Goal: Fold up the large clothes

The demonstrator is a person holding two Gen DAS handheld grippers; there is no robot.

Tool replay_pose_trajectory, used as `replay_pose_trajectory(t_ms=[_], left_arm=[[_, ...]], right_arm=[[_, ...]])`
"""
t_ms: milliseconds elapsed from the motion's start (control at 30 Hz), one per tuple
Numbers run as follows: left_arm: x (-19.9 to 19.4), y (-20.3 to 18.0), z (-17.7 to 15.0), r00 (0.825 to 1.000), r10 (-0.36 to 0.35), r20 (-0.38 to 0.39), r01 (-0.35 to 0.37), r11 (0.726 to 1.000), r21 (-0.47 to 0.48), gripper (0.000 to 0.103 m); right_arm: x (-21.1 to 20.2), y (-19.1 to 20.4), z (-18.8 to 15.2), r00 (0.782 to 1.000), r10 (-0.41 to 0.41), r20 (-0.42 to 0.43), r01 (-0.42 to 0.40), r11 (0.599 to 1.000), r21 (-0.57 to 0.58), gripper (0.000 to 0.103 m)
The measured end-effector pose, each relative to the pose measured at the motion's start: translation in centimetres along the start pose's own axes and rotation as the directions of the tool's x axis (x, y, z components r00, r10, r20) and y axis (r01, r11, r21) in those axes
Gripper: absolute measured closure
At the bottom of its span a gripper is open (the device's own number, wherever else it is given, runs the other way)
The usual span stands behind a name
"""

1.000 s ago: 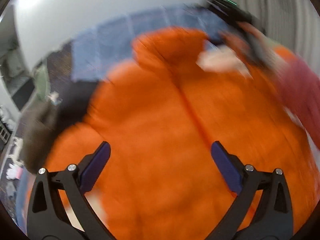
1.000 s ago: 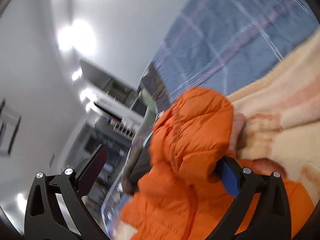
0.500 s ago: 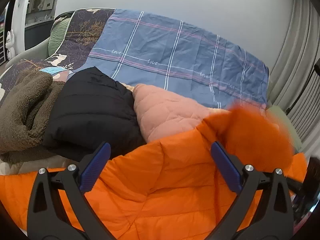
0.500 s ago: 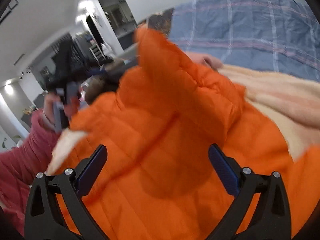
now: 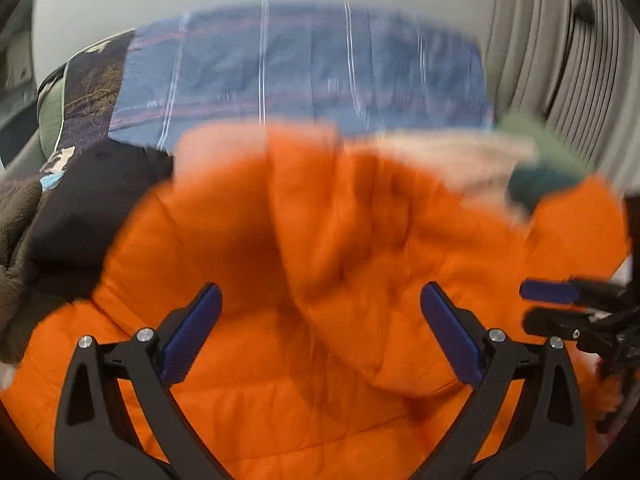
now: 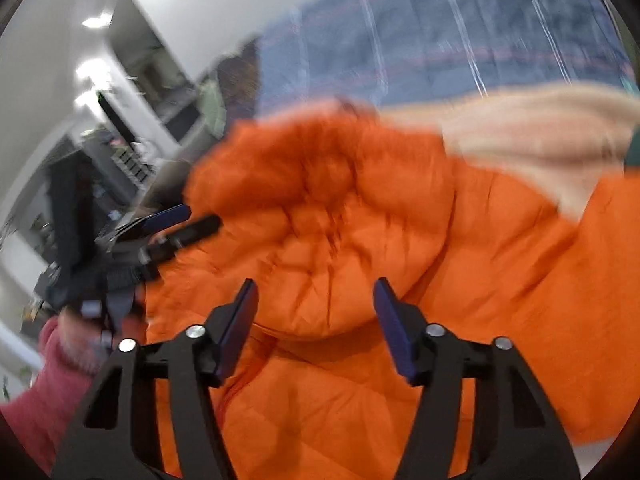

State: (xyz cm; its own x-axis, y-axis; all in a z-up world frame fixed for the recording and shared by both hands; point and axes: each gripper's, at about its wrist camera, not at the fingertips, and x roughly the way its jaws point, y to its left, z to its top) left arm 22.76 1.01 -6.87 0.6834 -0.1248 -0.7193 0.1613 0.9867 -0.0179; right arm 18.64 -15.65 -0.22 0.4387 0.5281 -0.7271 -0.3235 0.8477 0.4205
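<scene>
An orange puffer jacket (image 5: 320, 264) lies spread on the bed and fills the lower half of both views; it also shows in the right wrist view (image 6: 360, 248), with its rounded hood bunched in front. My left gripper (image 5: 320, 332) is open and empty above the jacket. My right gripper (image 6: 316, 324) is partly open, empty, its fingers just short of the hood's edge. Each gripper shows in the other's view: the right one (image 5: 560, 304) at the far right, the left one (image 6: 176, 224) at the left. Both views are motion-blurred.
A blue plaid sheet (image 5: 304, 76) covers the bed behind. A black jacket (image 5: 92, 200) and a brown fleece (image 5: 16, 232) lie left. A cream blanket (image 6: 540, 144) and a green item (image 5: 540, 152) lie right. Curtains (image 5: 568, 60) hang at the far right.
The right gripper has let go of the jacket's hood, which now lies flopped on the jacket body, and its jaws have narrowed. Both grippers have swung over the jacket.
</scene>
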Motion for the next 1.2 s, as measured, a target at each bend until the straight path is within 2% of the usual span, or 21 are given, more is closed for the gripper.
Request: replay_pose_trajectory(t_ms=[67,100,200,267,367,500,600,667,733,800,867,933,967,1033,1167,1200], left_arm=[[4.0,-0.1,-1.7,0.99,0.098,-0.099,-0.095,0.995,0.04,0.01],[5.2,0.3,-2.5,0.984,0.129,-0.123,-0.125,0.991,0.043,0.01],[5.4,1.7,-2.9,0.988,0.099,-0.12,-0.103,0.995,-0.02,0.009],[3.9,2.4,-2.6,0.989,0.104,-0.108,-0.109,0.993,-0.037,0.01],[-0.9,3.9,-2.7,0.998,0.049,-0.029,-0.052,0.995,-0.084,0.01],[-7.2,6.9,-5.1,0.994,0.084,0.067,-0.076,0.991,-0.114,0.007],[-10.3,9.8,-8.5,0.991,0.125,0.051,-0.113,0.974,-0.198,0.006],[-11.4,12.5,-11.4,0.987,0.16,0.003,-0.154,0.952,-0.266,0.006],[-12.2,14.4,-13.8,0.985,0.163,-0.047,-0.17,0.928,-0.331,0.006],[-12.5,17.1,-16.6,0.984,0.15,-0.099,-0.178,0.887,-0.426,0.006],[-12.7,19.4,-18.8,0.981,0.134,-0.138,-0.186,0.836,-0.516,0.006],[-13.1,21.7,-20.9,0.983,0.1,-0.153,-0.173,0.776,-0.607,0.006],[-13.2,22.6,-21.6,0.985,0.086,-0.153,-0.165,0.75,-0.64,0.006],[-13.1,24.5,-22.7,0.988,0.069,-0.139,-0.148,0.685,-0.713,0.006],[-12.8,27.4,-24.1,0.999,0.036,-0.04,-0.052,0.512,-0.858,0.005],[-12.6,28.3,-24.6,0.999,0.034,-0.013,-0.027,0.447,-0.894,0.005]], right_arm=[[4.0,-0.3,-1.7,0.993,-0.066,-0.099,0.068,0.998,0.016,0.047],[5.1,-0.4,-2.5,0.991,-0.094,-0.098,0.094,0.996,-0.002,0.047],[5.3,0.8,-3.7,0.99,-0.139,-0.032,0.135,0.985,-0.103,0.045],[4.7,1.5,-3.6,0.987,-0.156,-0.031,0.15,0.979,-0.139,0.045],[3.1,2.2,-3.1,0.978,-0.21,0.011,0.209,0.967,-0.149,0.045],[0.0,3.6,-1.8,0.974,-0.197,0.108,0.209,0.97,-0.122,0.045],[-0.1,4.9,-1.1,0.977,-0.174,0.124,0.188,0.976,-0.112,0.045],[1.1,6.1,-0.3,0.981,-0.153,0.121,0.165,0.981,-0.1,0.045],[2.0,6.7,0.0,0.984,-0.145,0.107,0.154,0.985,-0.083,0.045],[3.8,7.5,0.3,0.98,-0.177,0.088,0.185,0.979,-0.089,0.041],[6.5,7.5,0.4,0.972,-0.232,0.042,0.235,0.969,-0.079,0.039],[9.2,6.5,-0.3,0.967,-0.255,-0.024,0.253,0.966,-0.046,0.036],[9.9,6.1,-0.8,0.967,-0.254,-0.029,0.253,0.967,-0.038,0.032],[10.5,6.2,-1.9,0.965,-0.259,0.024,0.261,0.961,-0.088,0.028],[10.2,6.6,-2.5,0.967,-0.25,0.058,0.255,0.96,-0.118,0.024],[10.1,6.5,-2.6,0.968,-0.243,0.061,0.248,0.962,-0.114,0.024]])
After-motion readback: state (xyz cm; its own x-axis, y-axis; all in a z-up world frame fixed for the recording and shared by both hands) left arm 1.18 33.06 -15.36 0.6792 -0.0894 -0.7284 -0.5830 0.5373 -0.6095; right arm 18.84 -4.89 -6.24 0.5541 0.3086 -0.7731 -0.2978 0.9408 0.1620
